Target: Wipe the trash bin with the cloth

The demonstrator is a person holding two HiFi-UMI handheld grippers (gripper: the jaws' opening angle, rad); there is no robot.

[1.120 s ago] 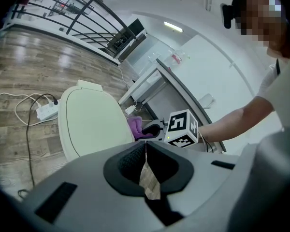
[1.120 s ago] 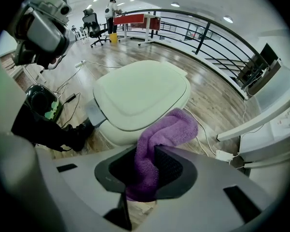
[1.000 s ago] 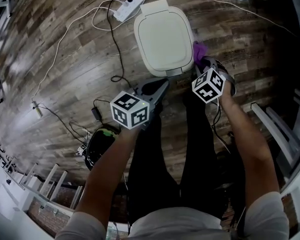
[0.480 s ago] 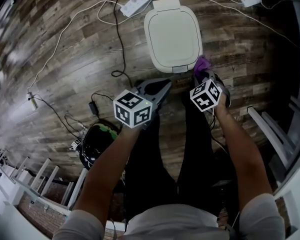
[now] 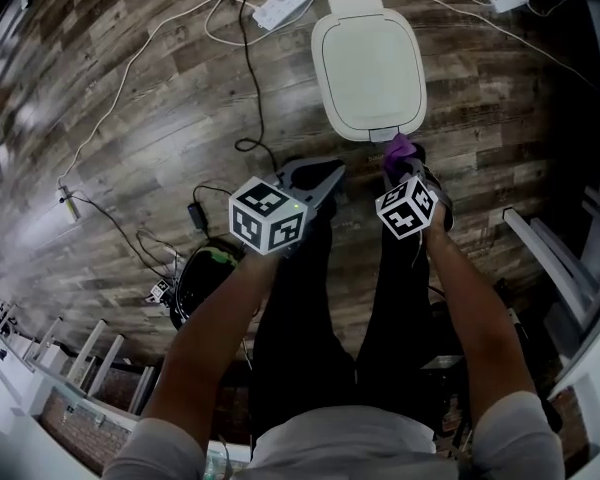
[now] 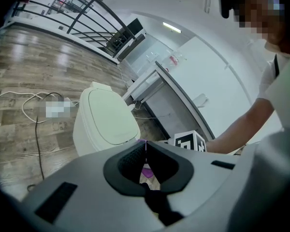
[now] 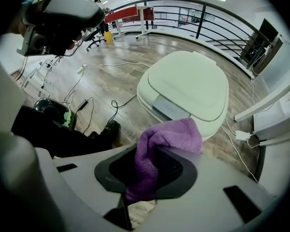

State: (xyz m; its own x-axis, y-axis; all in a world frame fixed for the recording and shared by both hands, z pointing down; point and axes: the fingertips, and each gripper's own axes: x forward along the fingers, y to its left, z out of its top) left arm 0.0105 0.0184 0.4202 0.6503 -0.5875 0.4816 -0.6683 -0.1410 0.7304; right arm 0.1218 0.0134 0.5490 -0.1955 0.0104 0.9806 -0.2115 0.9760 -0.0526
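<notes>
A pale cream trash bin with a closed lid stands on the wood floor ahead of me; it also shows as the bin and the bin. My right gripper is shut on a purple cloth, which hangs just short of the bin's front edge; the cloth shows in the head view too. My left gripper is shut with nothing between its jaws, held left of the right one, short of the bin.
White cables and a power strip lie on the floor left of and behind the bin. A black cable snakes toward me. A dark round device sits at my left. White furniture frames stand at right.
The bin has shifted rightward and upward in the head view as my view moved. The right gripper with the cloth stays near the bin's front edge; the left gripper barely moved.
</notes>
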